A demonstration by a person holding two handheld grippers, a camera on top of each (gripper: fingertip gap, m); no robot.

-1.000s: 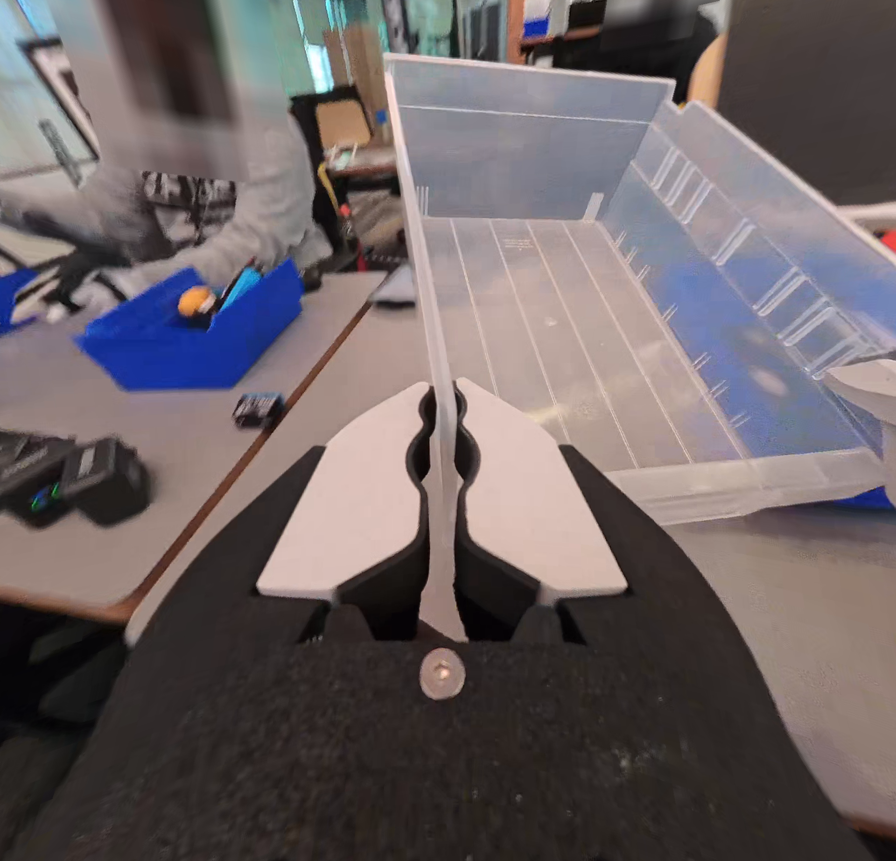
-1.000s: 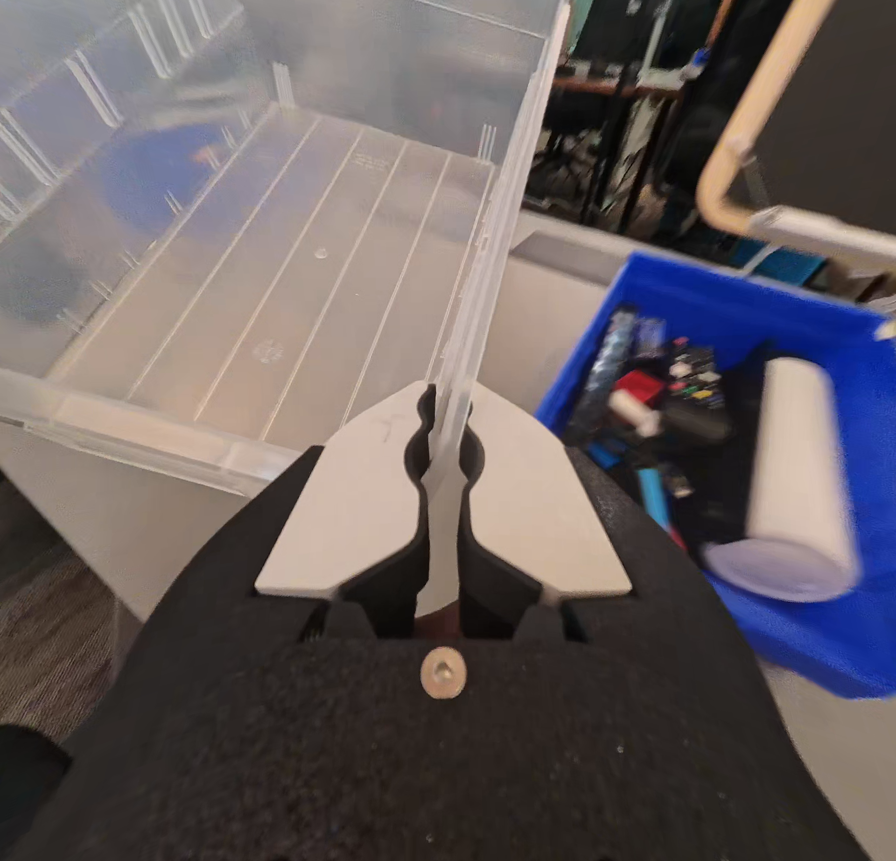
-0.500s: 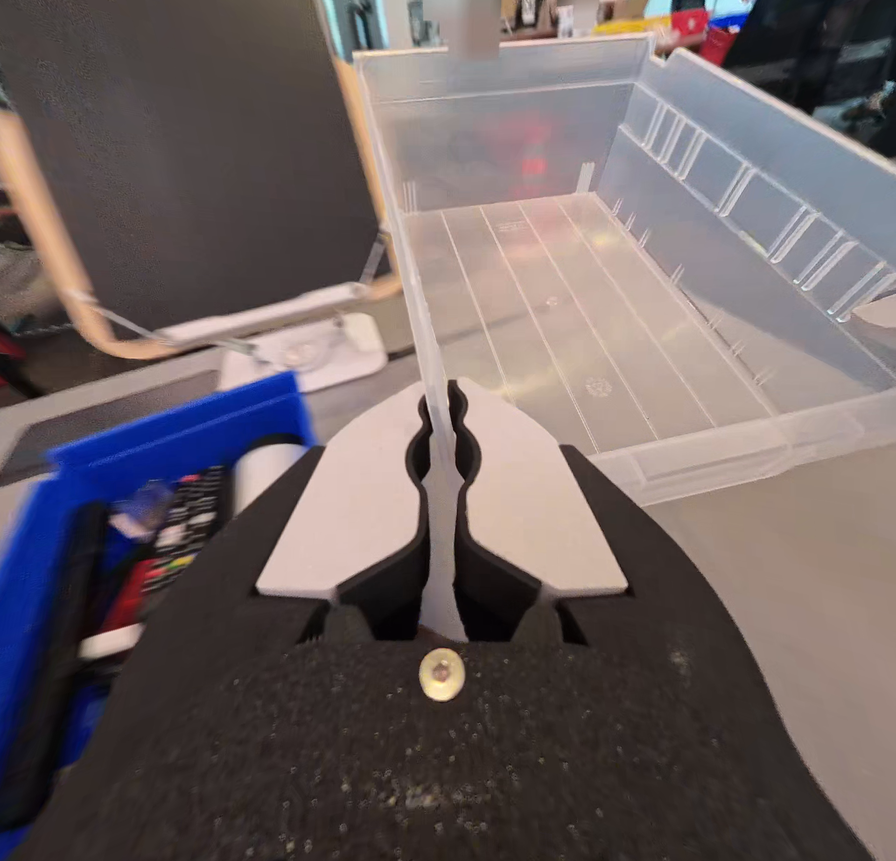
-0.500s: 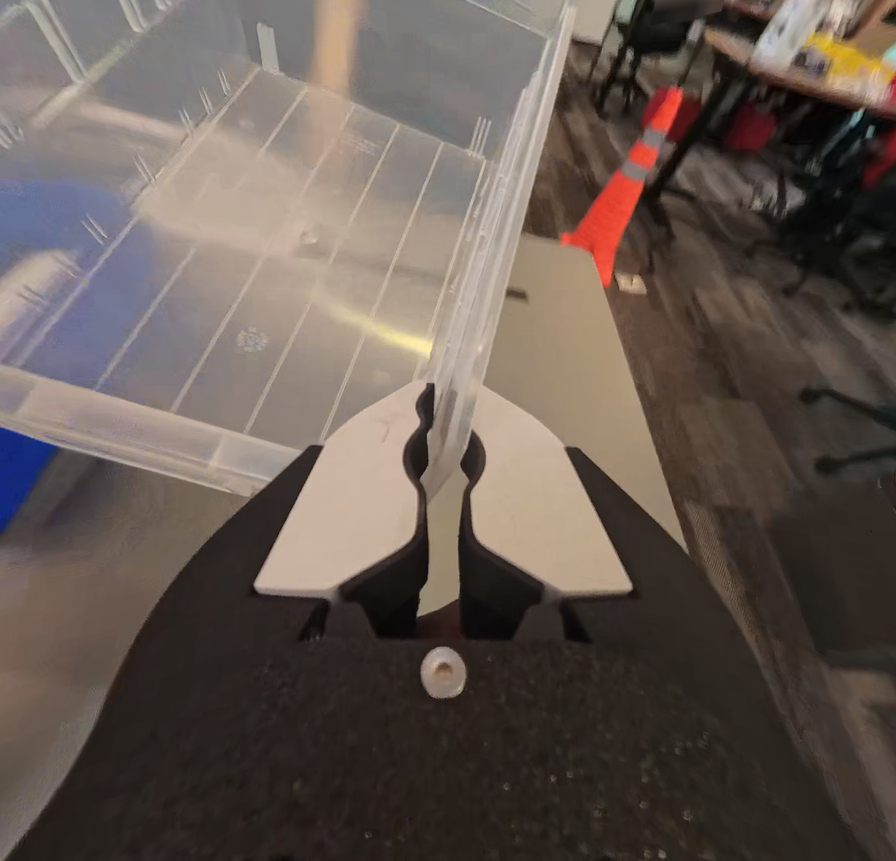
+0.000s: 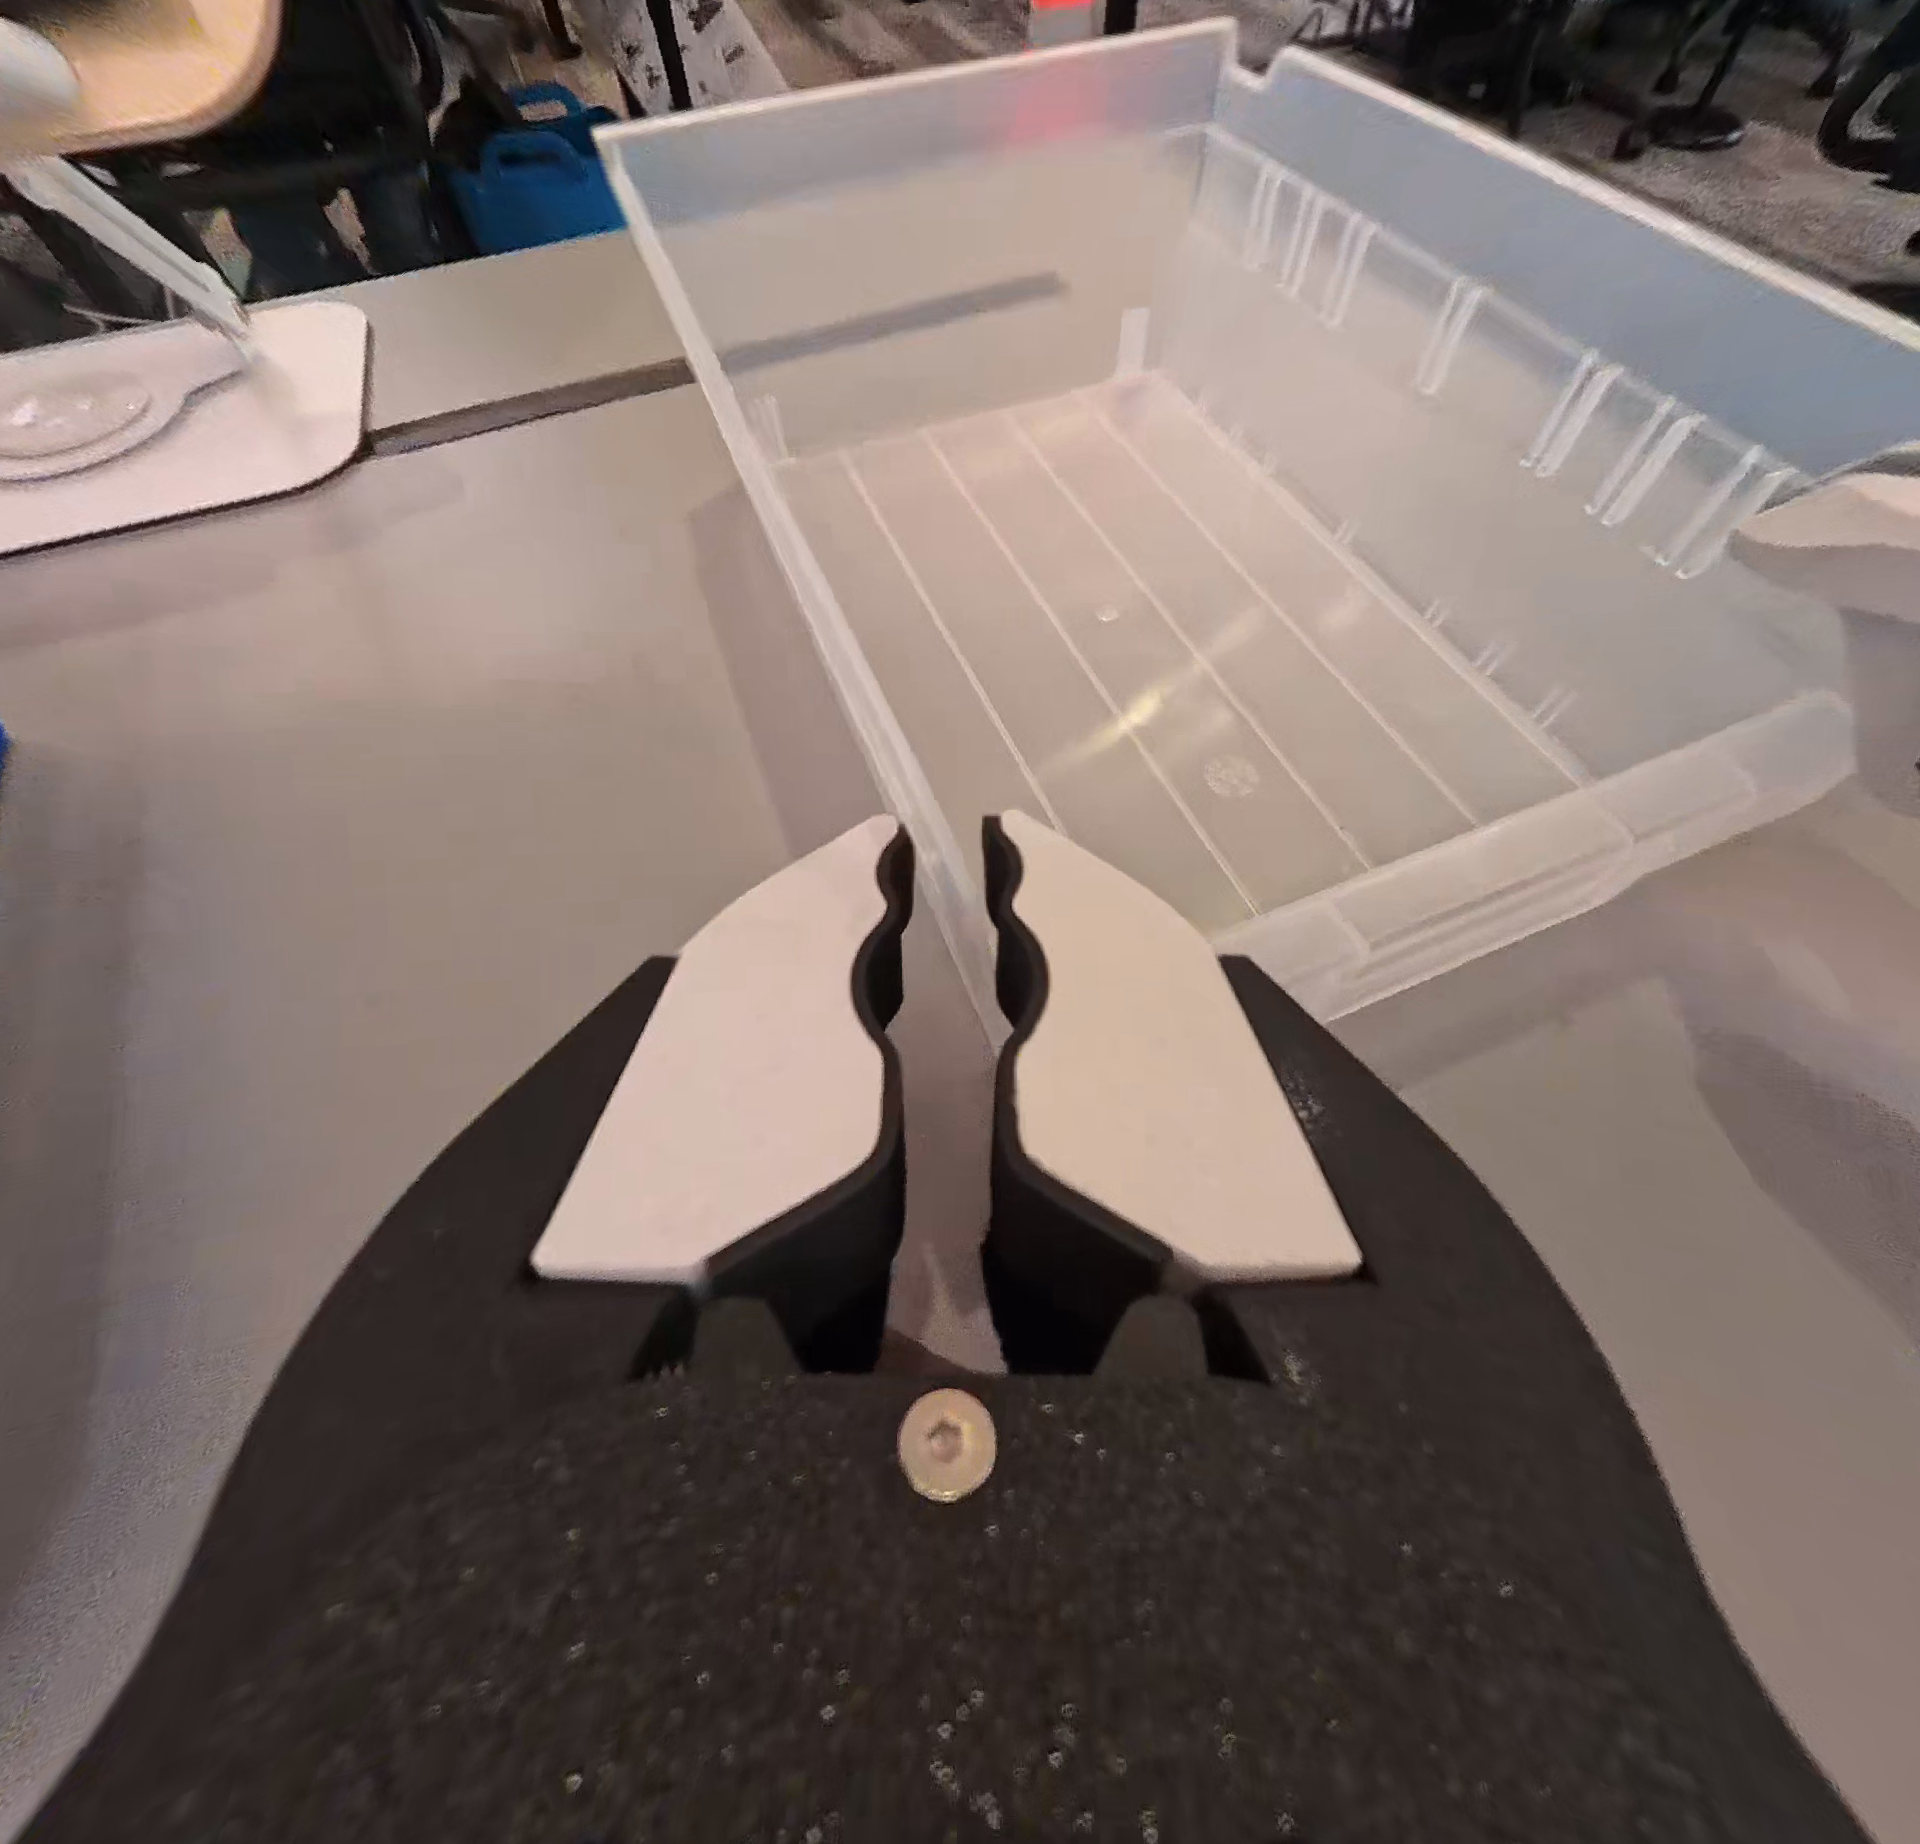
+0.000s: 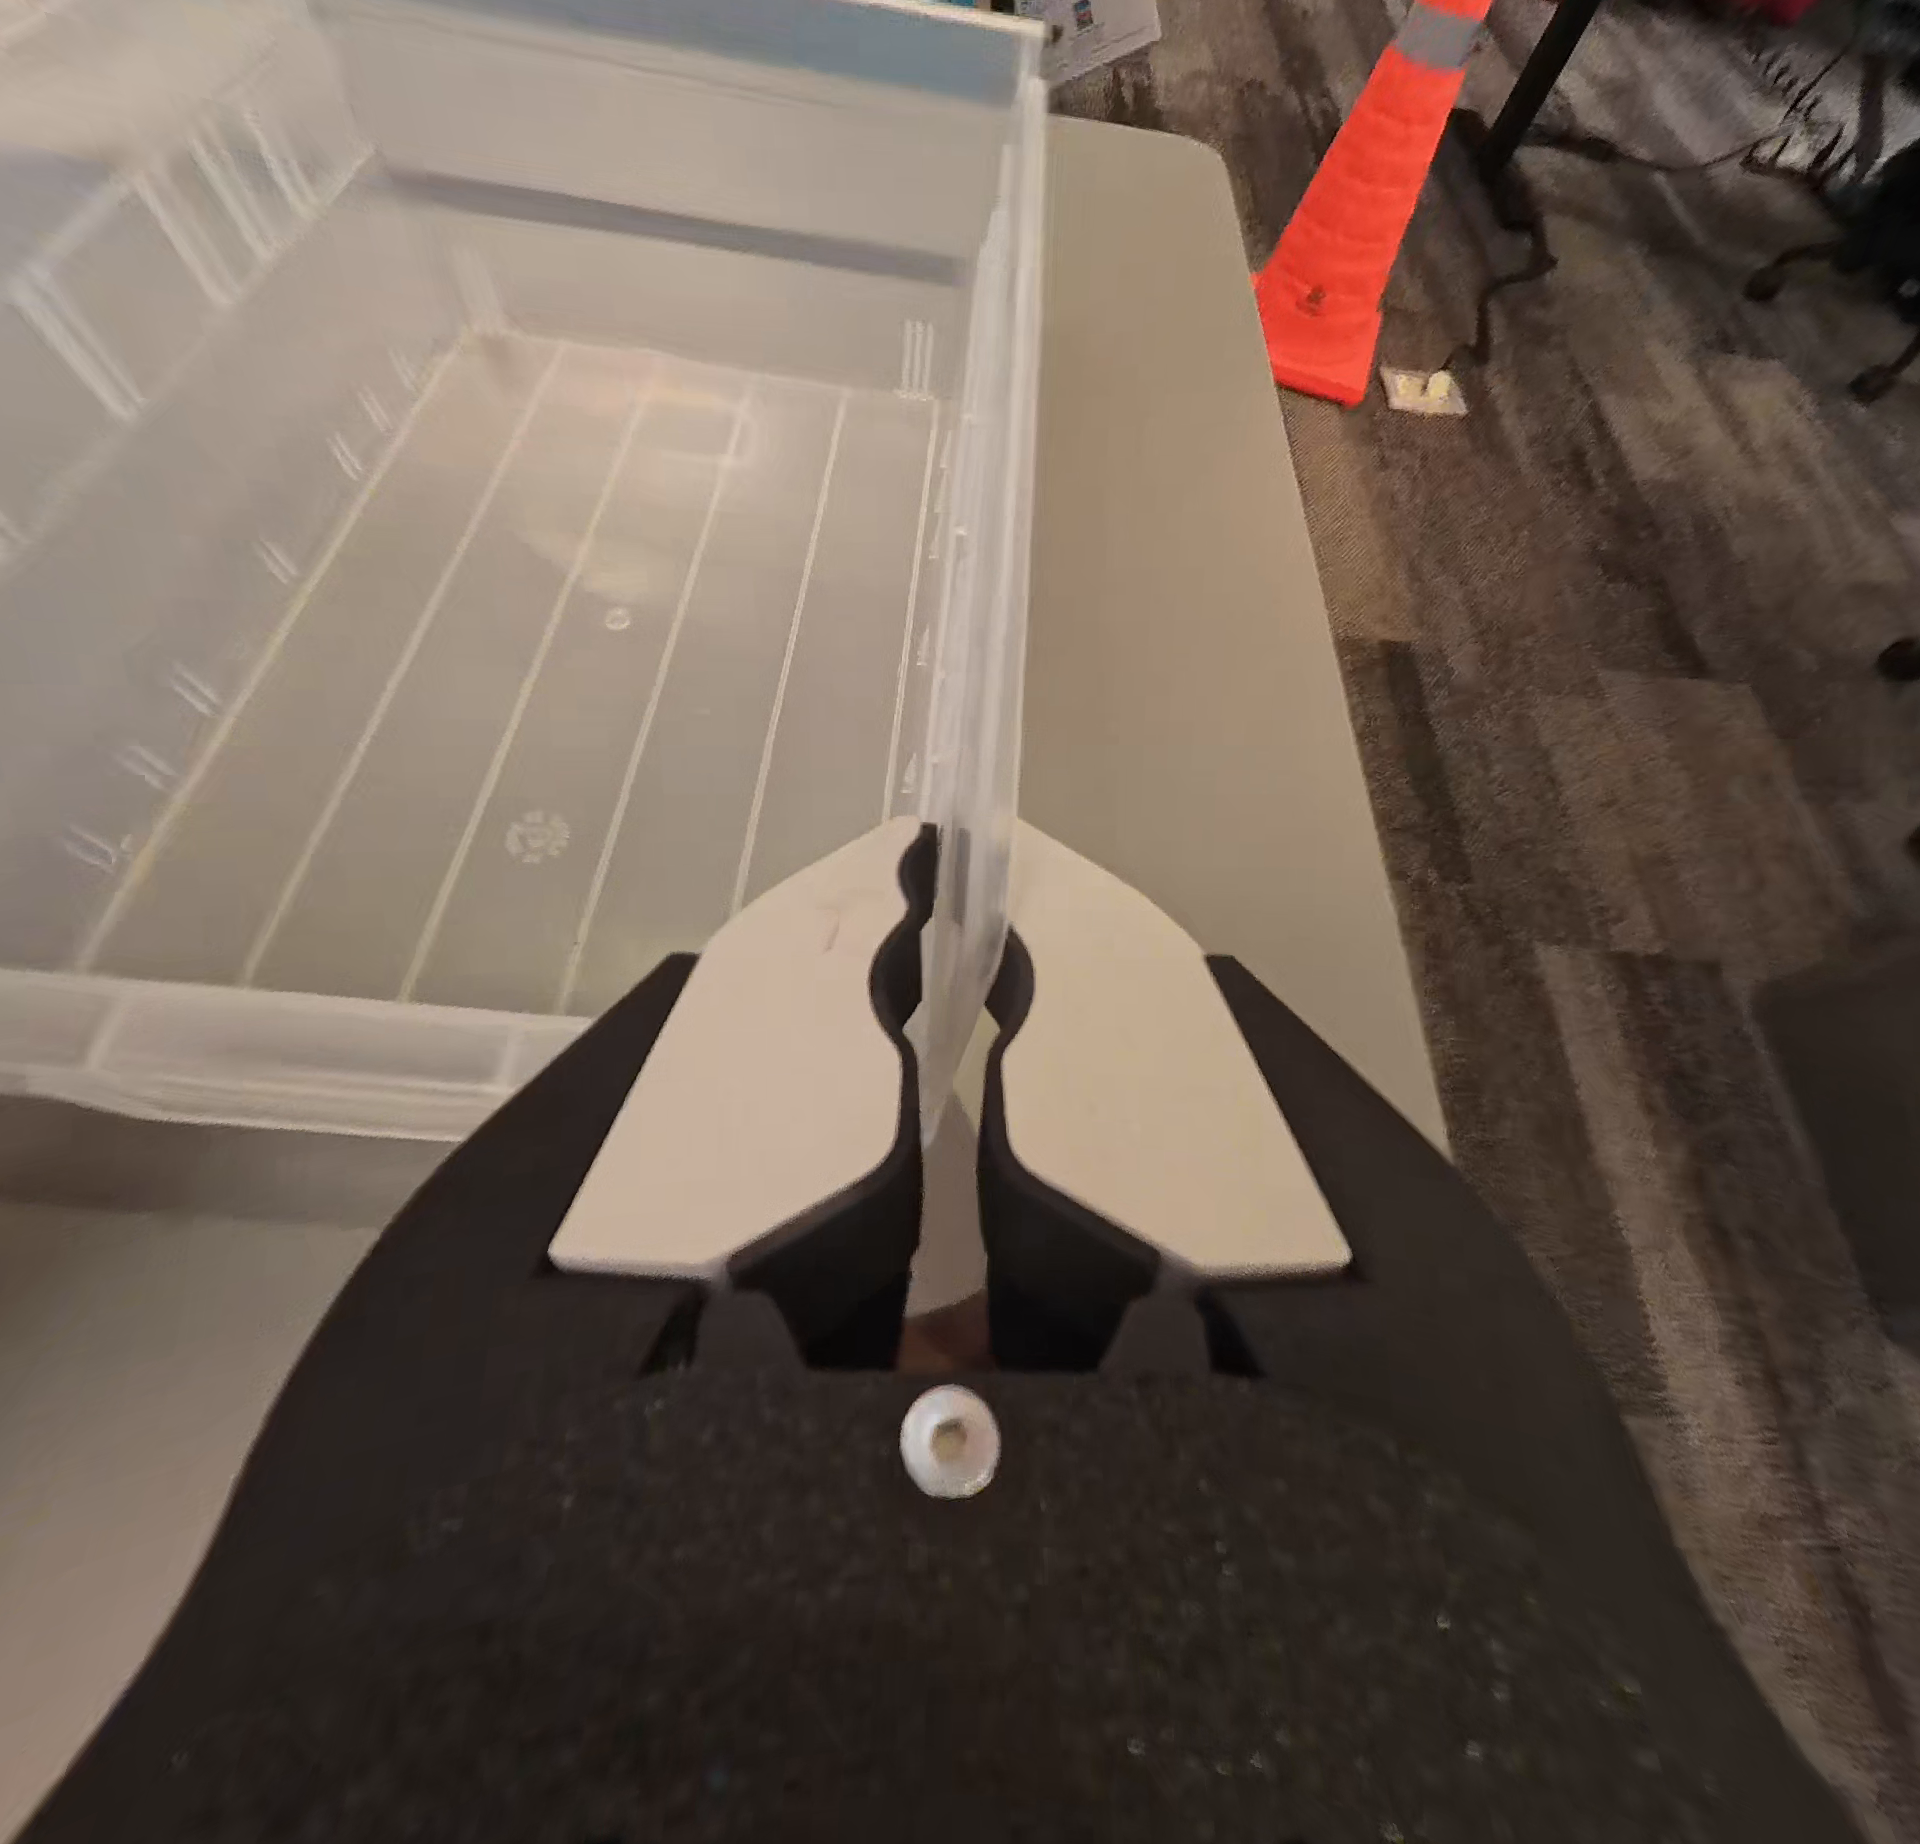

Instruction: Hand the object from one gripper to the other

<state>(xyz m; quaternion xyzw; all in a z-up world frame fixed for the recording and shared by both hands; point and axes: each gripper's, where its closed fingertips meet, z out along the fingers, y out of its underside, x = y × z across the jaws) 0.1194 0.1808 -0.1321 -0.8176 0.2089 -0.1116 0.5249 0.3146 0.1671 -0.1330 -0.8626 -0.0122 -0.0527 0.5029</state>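
The left hand-held gripper (image 5: pixel 945 859) now stands slightly parted around the clear plastic rectangular bin's (image 5: pixel 1195 651) wall, no longer clamped; the right hand-held gripper (image 6: pixel 966 859) still grips the opposite wall above the grey bench (image 5: pixel 364 755).

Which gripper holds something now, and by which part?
The right gripper holds the clear plastic bin by its side wall's top edge. The left gripper has open jaws around the opposite wall, not gripping.

Grey desk (image 5: pixel 364 755) fills the lower half of both views. Floor (image 6: pixel 1621 651) is grey-brown patchy carpet at 3 o'clock in the right wrist view. Orange cone (image 6: pixel 1371 173) stands on it at 1 o'clock. White flat base (image 5: pixel 208 423) at 10 o'clock on the desk; blue container (image 5: pixel 530 173) beyond the edge. Dark chair legs at 12.
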